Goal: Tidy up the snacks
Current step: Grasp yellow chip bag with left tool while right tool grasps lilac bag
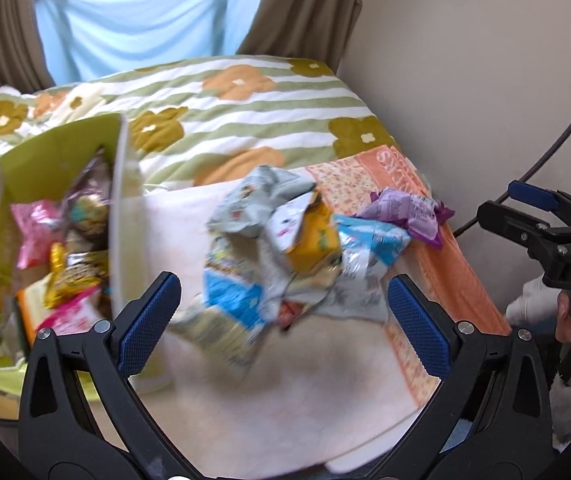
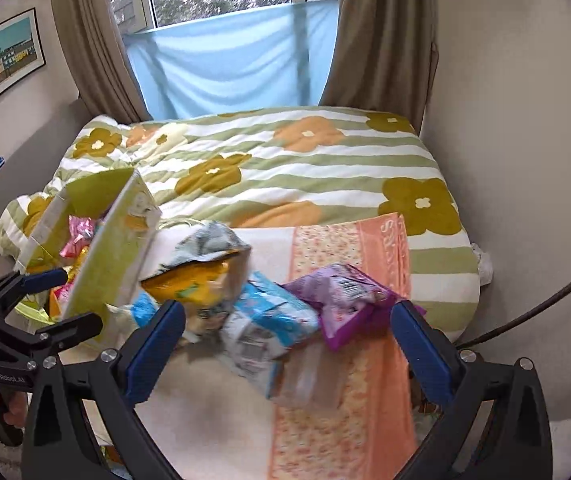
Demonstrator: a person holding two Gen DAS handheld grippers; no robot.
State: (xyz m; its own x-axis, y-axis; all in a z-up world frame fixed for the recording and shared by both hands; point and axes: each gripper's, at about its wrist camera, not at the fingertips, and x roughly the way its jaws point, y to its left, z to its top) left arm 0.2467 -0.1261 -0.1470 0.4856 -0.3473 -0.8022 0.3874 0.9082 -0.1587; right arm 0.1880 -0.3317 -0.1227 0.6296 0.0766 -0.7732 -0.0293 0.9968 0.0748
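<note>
Far left, the green box (image 1: 57, 152) sits on the bed, tall walls up, already stuffed with bright packets: a pink wrapper (image 1: 35, 232) and a gold one (image 1: 73, 276) near the top. Its white outer wall (image 1: 125, 216) stands right beside the towel's pale edge, so that side is tight.

Moving right, the left gripper (image 1: 283, 312) hangs over the snack pile with its blue-padded fingers (image 1: 147, 320) spread wide, holding nothing. Between them, blurred, lies a blue-and-white packet (image 1: 229, 300), with a grey crumpled bag (image 1: 257, 196) behind it and a yellow-orange packet (image 1: 315, 240) leaning on top.

In the right wrist view the same heap shows on the orange-and-cream towel (image 2: 325, 420): the yellow-orange packet (image 2: 193, 280) touching the box wall (image 2: 113, 264), a light blue packet (image 2: 269, 316) in the middle, and a purple packet (image 2: 345, 300) at the heap's right end, just inside the right finger. The right gripper (image 2: 287, 344) is also splayed open and empty (pads well clear of everything).

Open room: bare cream towel in front of the pile, and the striped flower quilt (image 2: 305, 168) behind it, free all the way to the blue cloth (image 2: 225, 64) under the window. The towel's orange border runs close to the bed's right edge, where the wall (image 2: 525, 120) closes in and a black cable (image 2: 545, 304) curves past.
</note>
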